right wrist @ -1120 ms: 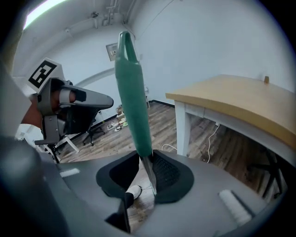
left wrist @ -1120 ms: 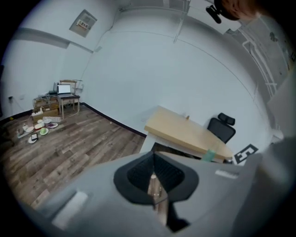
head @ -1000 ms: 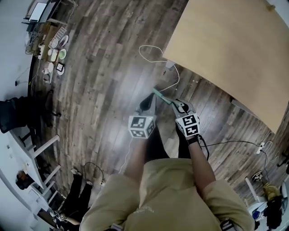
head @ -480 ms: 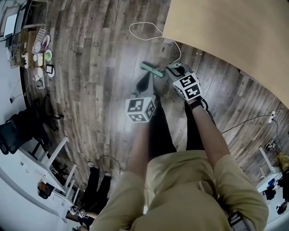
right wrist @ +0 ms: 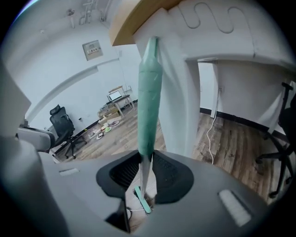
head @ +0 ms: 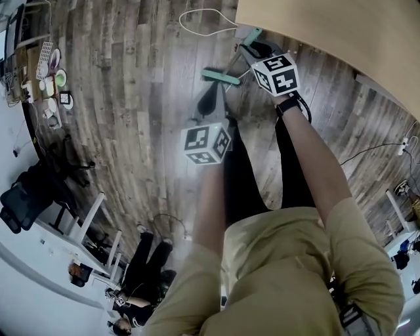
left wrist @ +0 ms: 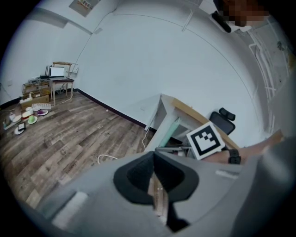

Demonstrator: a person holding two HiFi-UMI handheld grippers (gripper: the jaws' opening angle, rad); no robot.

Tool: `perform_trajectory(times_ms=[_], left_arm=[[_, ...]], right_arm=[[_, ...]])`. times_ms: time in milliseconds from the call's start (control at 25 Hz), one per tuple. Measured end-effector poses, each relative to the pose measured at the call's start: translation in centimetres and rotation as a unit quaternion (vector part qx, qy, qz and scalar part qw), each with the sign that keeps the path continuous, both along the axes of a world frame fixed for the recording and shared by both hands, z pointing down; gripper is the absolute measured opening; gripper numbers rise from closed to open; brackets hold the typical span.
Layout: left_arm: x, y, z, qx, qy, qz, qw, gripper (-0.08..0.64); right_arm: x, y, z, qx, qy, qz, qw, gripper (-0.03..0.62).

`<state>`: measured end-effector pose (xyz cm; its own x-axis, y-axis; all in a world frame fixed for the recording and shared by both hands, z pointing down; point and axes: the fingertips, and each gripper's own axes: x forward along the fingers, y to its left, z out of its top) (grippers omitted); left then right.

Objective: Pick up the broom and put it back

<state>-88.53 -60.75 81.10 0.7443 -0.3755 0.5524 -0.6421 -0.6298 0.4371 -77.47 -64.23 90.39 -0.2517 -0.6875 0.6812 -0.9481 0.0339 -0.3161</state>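
Observation:
The broom has a thin metal shaft, a teal grip (right wrist: 149, 92) and a flat green head (head: 221, 77) down near the wood floor. My right gripper (head: 254, 49) is shut on the shaft just below the grip and holds the broom steeply upright against the white leg (right wrist: 175, 83) of the wooden table (head: 341, 29). In the right gripper view the head (right wrist: 142, 200) shows below the jaws. My left gripper (head: 209, 108) hangs beside the broom head with its jaws closed on nothing. The left gripper view shows the teal grip (left wrist: 171, 131) by the table leg.
A white cable (head: 200, 14) loops on the floor beside the table. Dishes and a keyboard (head: 51, 65) lie at the far left, with black chairs (head: 29, 193) and white stool legs (head: 98, 226) nearby. Another office chair (right wrist: 283, 139) stands behind the table.
My right gripper has carried the broom up the picture to the table's edge, the green head following. The left gripper has sunk a little and stays beside it.

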Motion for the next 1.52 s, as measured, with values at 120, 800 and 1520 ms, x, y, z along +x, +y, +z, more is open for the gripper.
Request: perform_trajectory(times_ms=[120, 800, 1520], left_arm=[[0.3, 0.7, 0.5, -0.003, 0.001, 0.01, 0.9999, 0.0], [-0.2, 1.7, 0.7, -0.009, 0.003, 0.006, 0.9999, 0.0], [-0.6, 4.2, 3.2, -0.025, -0.005, 0.001, 0.9997, 0.0]], right_arm=[[-0.3, -0.2, 0.3, 0.003, 0.001, -0.008, 1.0, 0.094], [-0.4, 0.2, 1.5, -0.002, -0.019, -0.006, 1.0, 0.216], [-3.5, -2.8, 2.2, 0.024, -0.021, -0.093, 0.995, 0.089]])
